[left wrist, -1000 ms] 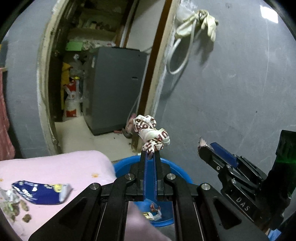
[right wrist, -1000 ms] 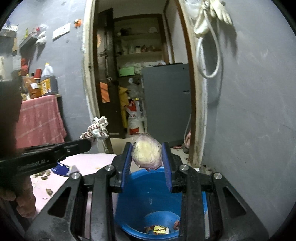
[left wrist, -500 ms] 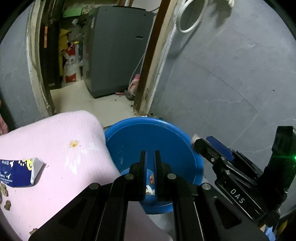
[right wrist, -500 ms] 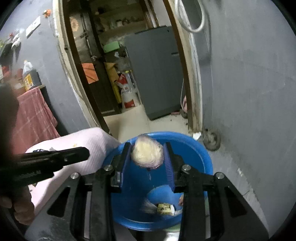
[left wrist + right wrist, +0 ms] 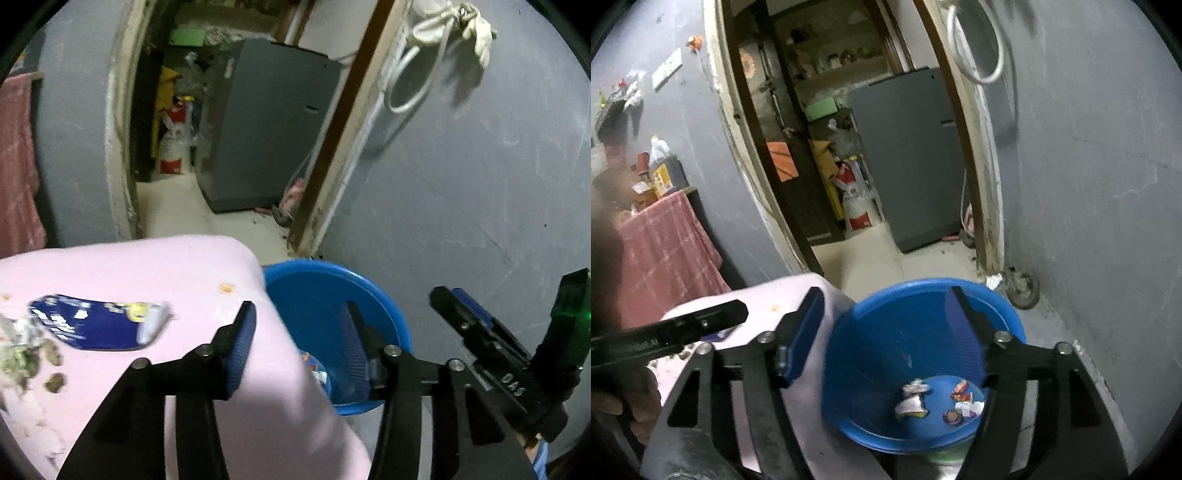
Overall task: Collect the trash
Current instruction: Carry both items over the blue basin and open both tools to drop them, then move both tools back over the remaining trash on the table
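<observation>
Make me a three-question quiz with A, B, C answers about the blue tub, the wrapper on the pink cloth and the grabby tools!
1. Where is the blue wrapper?
A. On the pink cloth
B. In the tub
C. On the floor

2. What colour is the tub?
A. Red
B. Blue
C. Green

3. How does the right tool stand?
A. Shut on a paper ball
B. Shut with nothing in it
C. Open with nothing in it

Answers:
1. A: the wrapper lies flat on the pink cloth, beside some crumbs.
2. B: its wall and rim are blue all round.
3. C: its jaws have just been opening and nothing sits between them; scraps lie at the tub's bottom. The left tool is open and empty too.
</observation>
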Demonstrator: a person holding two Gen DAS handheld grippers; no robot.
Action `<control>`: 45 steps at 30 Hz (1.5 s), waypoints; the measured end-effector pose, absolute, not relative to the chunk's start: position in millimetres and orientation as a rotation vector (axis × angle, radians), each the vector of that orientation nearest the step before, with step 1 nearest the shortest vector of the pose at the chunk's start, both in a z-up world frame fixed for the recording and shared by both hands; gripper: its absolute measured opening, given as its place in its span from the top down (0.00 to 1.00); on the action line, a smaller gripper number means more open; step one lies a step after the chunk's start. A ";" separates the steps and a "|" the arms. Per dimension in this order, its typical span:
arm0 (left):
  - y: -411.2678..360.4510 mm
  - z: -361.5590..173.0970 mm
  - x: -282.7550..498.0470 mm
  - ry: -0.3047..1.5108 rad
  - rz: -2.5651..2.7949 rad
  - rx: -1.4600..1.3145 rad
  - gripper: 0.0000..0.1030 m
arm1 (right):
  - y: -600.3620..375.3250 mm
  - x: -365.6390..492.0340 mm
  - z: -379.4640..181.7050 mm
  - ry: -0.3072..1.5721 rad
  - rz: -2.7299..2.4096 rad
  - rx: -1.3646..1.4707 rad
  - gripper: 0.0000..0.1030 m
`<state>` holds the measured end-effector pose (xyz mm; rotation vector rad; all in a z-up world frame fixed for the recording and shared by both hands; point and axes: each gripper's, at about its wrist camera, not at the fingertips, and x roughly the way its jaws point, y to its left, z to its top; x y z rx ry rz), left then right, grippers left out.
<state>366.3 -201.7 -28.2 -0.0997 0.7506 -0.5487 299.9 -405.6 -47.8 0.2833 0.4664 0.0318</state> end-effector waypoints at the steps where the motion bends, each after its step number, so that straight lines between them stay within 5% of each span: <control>1: -194.1 -23.4 363.7 0.733 -0.539 -0.106 0.49 | -401.4 297.5 -42.1 0.453 0.037 0.281 0.27; 5: -162.3 -3.8 350.6 0.658 -0.475 -0.134 0.35 | -381.1 288.4 -21.3 0.402 0.053 0.257 0.13; 8: -137.4 7.8 338.0 0.593 -0.431 -0.160 0.16 | -363.4 280.7 -7.4 0.357 0.069 0.230 0.04; 28: -0.3 31.0 260.0 0.358 -0.186 -0.132 0.02 | -222.0 246.9 19.5 0.203 0.302 0.140 0.00; 45: 66.4 -14.9 253.4 0.391 -0.115 -0.100 0.02 | -169.5 262.0 -29.3 0.338 0.327 0.049 0.00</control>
